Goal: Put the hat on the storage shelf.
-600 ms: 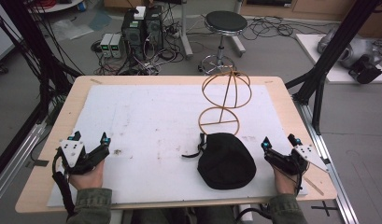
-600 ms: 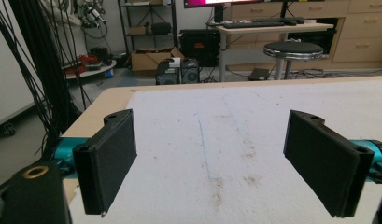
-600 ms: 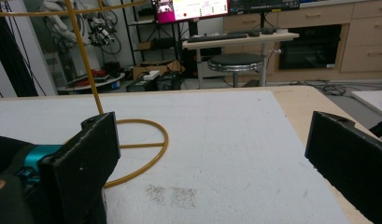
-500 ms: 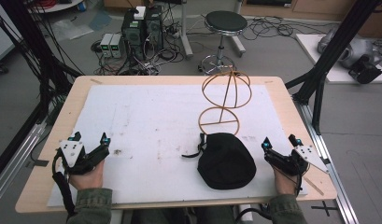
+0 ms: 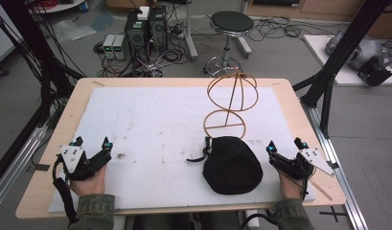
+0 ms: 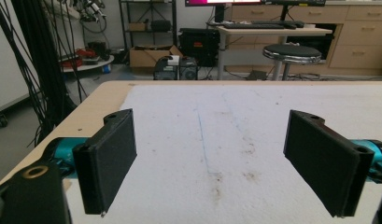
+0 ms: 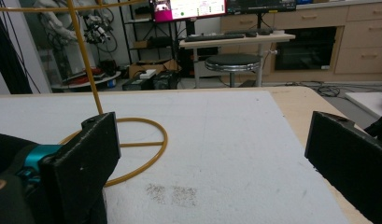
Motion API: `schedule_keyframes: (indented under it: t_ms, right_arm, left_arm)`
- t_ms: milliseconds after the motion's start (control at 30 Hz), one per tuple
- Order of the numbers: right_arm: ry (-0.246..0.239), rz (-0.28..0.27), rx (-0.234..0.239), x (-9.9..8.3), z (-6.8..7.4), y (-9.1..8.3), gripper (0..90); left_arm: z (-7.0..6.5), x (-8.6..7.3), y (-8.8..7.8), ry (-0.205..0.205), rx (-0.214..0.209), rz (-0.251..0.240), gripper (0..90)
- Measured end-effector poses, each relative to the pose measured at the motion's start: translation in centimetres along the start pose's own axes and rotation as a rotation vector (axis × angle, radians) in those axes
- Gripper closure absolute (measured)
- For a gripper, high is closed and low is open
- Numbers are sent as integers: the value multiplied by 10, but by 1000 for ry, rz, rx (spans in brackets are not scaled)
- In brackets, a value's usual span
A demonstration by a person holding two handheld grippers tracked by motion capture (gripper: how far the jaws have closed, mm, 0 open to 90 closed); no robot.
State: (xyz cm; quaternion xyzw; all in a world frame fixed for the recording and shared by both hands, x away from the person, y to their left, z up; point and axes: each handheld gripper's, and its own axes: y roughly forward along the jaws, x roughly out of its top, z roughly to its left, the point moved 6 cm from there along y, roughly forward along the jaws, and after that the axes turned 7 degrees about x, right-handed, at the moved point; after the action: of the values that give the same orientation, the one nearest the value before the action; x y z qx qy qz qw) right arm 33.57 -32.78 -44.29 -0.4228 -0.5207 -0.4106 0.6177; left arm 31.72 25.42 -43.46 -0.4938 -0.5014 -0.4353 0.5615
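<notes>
Stained white mat on wooden table

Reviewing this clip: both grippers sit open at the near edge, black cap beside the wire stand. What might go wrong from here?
1. The tall gold wire hat stand looks light and top-heavy; a nudge from the right gripper might tip it.
2. The soft black fabric cap lies close to the stand's ring base, so dragging it may shift the stand.
3. The cap's loose strap could snag a jaw. The left gripper is far off, so a two-handed lift needs a long reach.
</notes>
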Motion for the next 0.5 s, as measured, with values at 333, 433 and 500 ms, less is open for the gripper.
schedule_keyframes:
  t_ms: [333, 433, 500]
  right_arm:
    - [2, 8, -2, 0, 0, 3, 24]
    - [25, 16, 20, 0, 1, 4, 23]
    - [32, 21, 32, 0, 1, 5, 23]
  left_arm:
    - [4, 0, -1, -10, 3, -1, 171]
    - [4, 0, -1, -10, 1, -3, 171]
    - [5, 0, -1, -8, 1, 1, 171]
